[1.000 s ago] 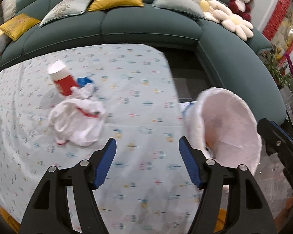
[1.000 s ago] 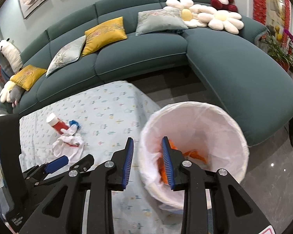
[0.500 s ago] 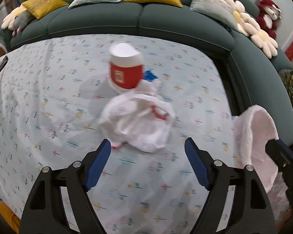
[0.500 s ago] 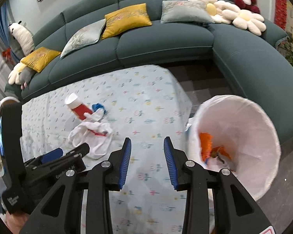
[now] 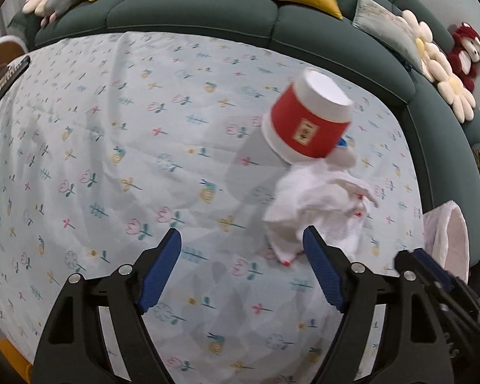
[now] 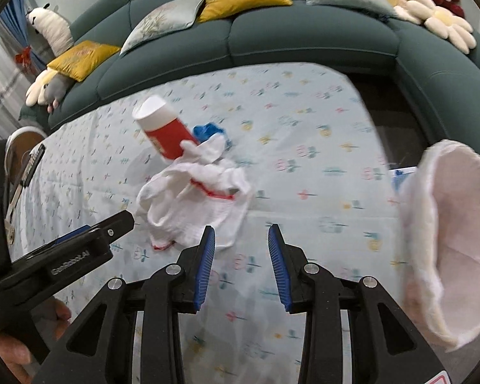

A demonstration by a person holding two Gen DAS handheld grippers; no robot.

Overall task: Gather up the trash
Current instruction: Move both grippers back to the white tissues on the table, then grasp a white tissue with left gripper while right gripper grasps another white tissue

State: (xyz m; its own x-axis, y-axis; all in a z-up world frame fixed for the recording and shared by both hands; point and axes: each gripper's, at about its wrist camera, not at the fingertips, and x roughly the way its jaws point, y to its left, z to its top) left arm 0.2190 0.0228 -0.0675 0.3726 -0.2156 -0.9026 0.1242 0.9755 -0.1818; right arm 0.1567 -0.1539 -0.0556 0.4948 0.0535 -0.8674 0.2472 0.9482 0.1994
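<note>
A red and white paper cup (image 5: 307,121) (image 6: 164,128) leans tilted on a crumpled white cloth with red trim (image 5: 320,204) (image 6: 195,204) on the flowered tablecloth. A blue scrap (image 6: 209,131) lies behind them. My left gripper (image 5: 241,268) is open and empty, just short of the cloth, which sits by its right finger. My right gripper (image 6: 241,249) is open and empty, to the right of the cloth. The white-lined trash bin (image 6: 448,240) (image 5: 448,233) stands at the table's right edge.
A dark green sofa (image 6: 304,32) with yellow and grey cushions curves behind the table (image 5: 112,128). Flower cushions (image 5: 441,70) and a red plush toy (image 5: 467,51) sit at its right. A dark flat object (image 5: 6,80) lies at the table's far left edge.
Both grippers have swung left from the bin toward the cup and cloth. The left gripper has come much closer to them. The right gripper has opened wider.
</note>
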